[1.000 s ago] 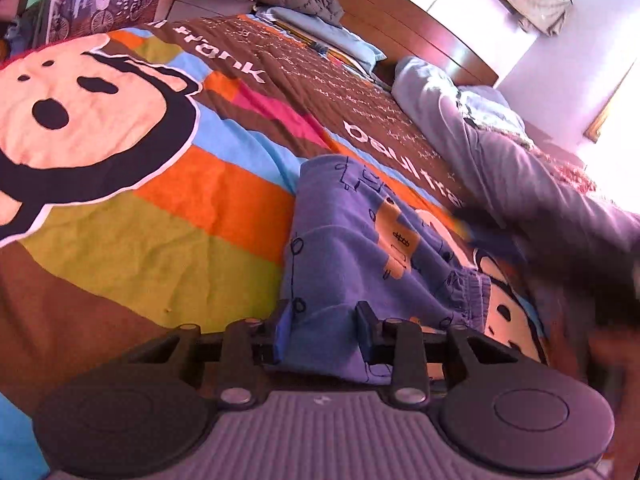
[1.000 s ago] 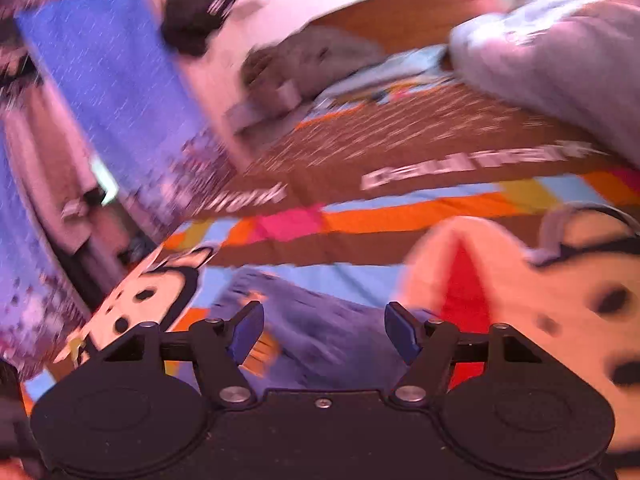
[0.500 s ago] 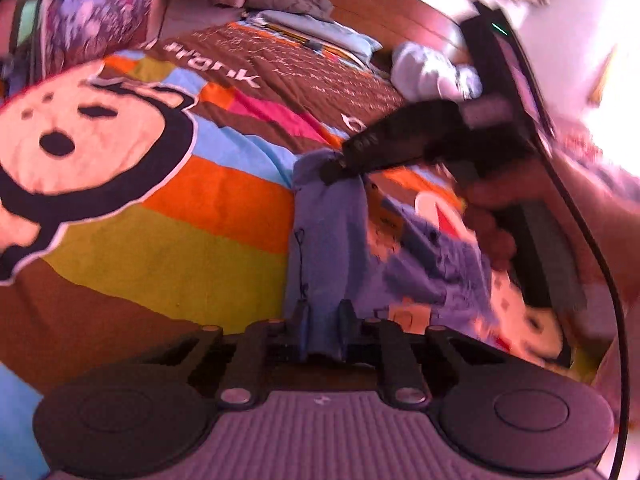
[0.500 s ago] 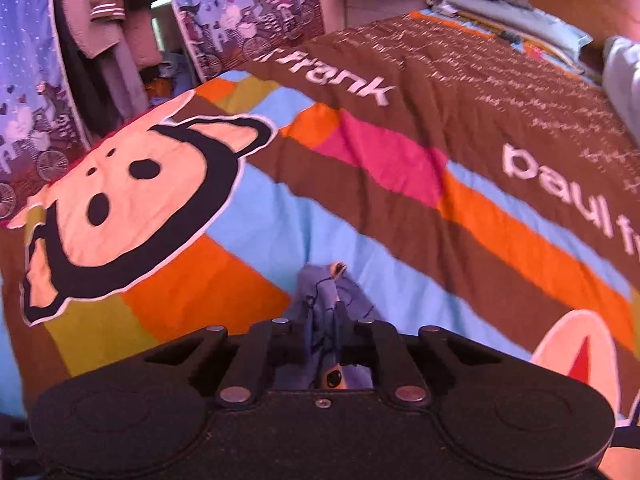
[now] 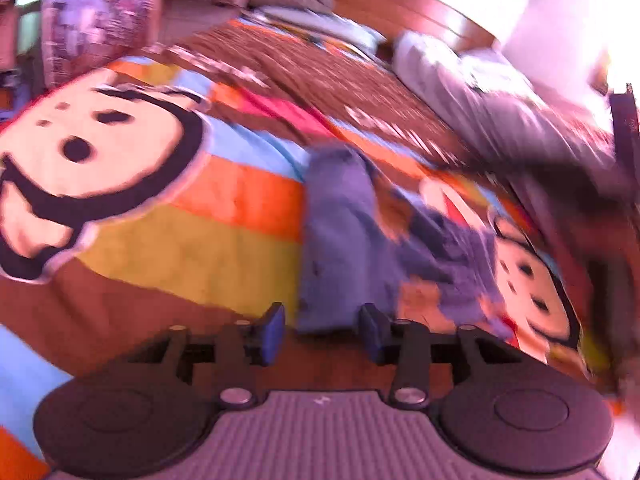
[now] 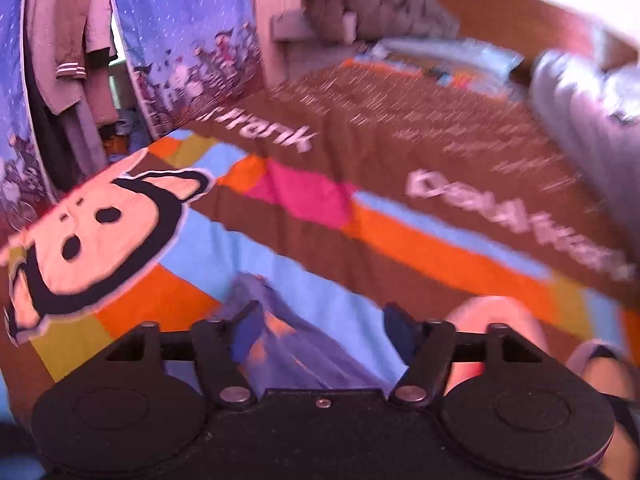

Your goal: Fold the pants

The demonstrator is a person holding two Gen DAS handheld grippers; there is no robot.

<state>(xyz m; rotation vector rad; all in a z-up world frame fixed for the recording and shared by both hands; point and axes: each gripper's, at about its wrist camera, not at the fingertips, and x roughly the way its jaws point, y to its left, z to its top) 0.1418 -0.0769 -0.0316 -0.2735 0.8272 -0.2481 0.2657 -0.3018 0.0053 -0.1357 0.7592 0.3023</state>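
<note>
Both claws are hanging with their jaws spread wide over the bed, grasping nothing. On the left wrist view, the left claw [image 5: 323, 330] is hovering low above the near end of the pants [image 5: 344, 248], whose blue-violet cloth is lying just ahead of and between the two blue-padded fingers [image 5: 272, 330] without touching either one that can be made out. From there the pants are stretching away as a narrow strip toward the middle of the bedspread [image 5: 208, 240], with a rumpled part bunching off to the right over a printed cartoon face. The picture is blurring, so finer folds cannot be told.

On the right wrist view, the right claw [image 6: 320, 332] is sitting released above the far tip of the pants [image 6: 288, 332]; the cloth is running under the gap between its fingers and ending in a small peak just beyond the left finger, on a light blue stripe of the bedspread [image 6: 400, 236].

Around the garment the striped bedspread is lying flat, giving open surface to the left across the orange and yellow bands and the big monkey face [image 6: 92, 236]. To the right a heap of grey bedding [image 5: 500, 108] is crowding the edge, near the rumpled part. At the far end the wooden headboard [image 6: 500, 12] and a pillow [image 6: 452, 56] are closing the bed, and hanging curtains [image 6: 180, 40] are bordering its left side.
</note>
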